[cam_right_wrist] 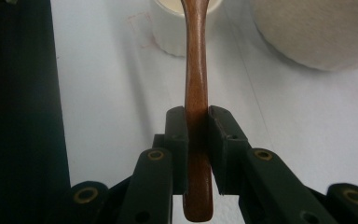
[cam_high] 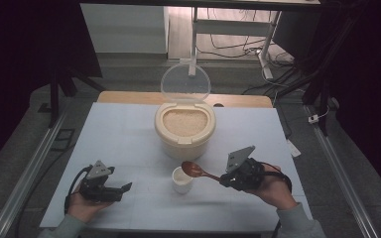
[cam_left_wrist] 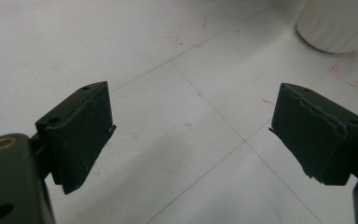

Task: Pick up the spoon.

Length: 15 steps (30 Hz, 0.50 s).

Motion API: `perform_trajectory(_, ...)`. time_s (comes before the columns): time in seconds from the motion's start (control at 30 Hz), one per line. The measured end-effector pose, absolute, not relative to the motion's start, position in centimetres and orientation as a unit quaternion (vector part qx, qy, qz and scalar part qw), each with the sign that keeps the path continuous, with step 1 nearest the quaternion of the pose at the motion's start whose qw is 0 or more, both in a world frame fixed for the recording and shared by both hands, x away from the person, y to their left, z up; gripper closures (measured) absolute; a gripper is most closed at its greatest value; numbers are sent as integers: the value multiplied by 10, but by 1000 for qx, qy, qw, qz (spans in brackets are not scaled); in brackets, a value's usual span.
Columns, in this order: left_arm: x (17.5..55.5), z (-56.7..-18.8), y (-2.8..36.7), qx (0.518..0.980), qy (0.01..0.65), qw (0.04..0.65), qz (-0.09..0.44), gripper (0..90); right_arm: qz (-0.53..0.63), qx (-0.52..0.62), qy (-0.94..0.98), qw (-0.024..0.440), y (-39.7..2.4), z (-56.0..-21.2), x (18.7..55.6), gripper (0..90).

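Item: 1 wooden spoon (cam_high: 197,171), brown, handle clamped between the narrow-set jaws of the right gripper (cam_high: 226,179); in the right gripper view the handle (cam_right_wrist: 196,93) runs straight away from the pads along the gripper's own line, its butt end sticking out behind them. Long axis in the high view: roughly level across the table, bowl end toward the left, resting just above the far rim of 1 small white cup (cam_high: 182,179), which stands near the front of the white table (cam_high: 129,129). Whether the spoon bowl carries rice cannot be told. 1 cream rice container (cam_high: 184,130), clear lid (cam_high: 185,83) tipped up behind it, stands beyond the cup, close to it, filled with pale grain. Nearer hand: the right one, already at the cup; judged next move is a tilt or short dip over the cup mouth. Left gripper (cam_high: 118,191): jaws wide apart, holding nothing, resting at the front left, well apart from the cup. Brands, labels, writing: none readable; faint red pen marks (cam_left_wrist: 191,30) on the tabletop only
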State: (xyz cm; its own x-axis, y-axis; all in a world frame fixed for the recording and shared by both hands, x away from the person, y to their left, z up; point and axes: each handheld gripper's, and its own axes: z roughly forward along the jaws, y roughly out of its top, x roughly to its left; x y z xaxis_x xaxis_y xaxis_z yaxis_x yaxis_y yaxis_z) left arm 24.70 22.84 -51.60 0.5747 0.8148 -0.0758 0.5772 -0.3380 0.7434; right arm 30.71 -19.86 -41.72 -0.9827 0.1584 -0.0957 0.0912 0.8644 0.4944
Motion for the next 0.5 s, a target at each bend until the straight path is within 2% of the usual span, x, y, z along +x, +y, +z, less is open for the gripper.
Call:
perform_trajectory(0.33,247,-515,227,804,431,379,157,127,239,48,967,68,-176,-424,309,781)
perform_trajectory(0.5,243,-503,222,809,411,390,158,145,229,41,970,71,-167,-428,309,780)
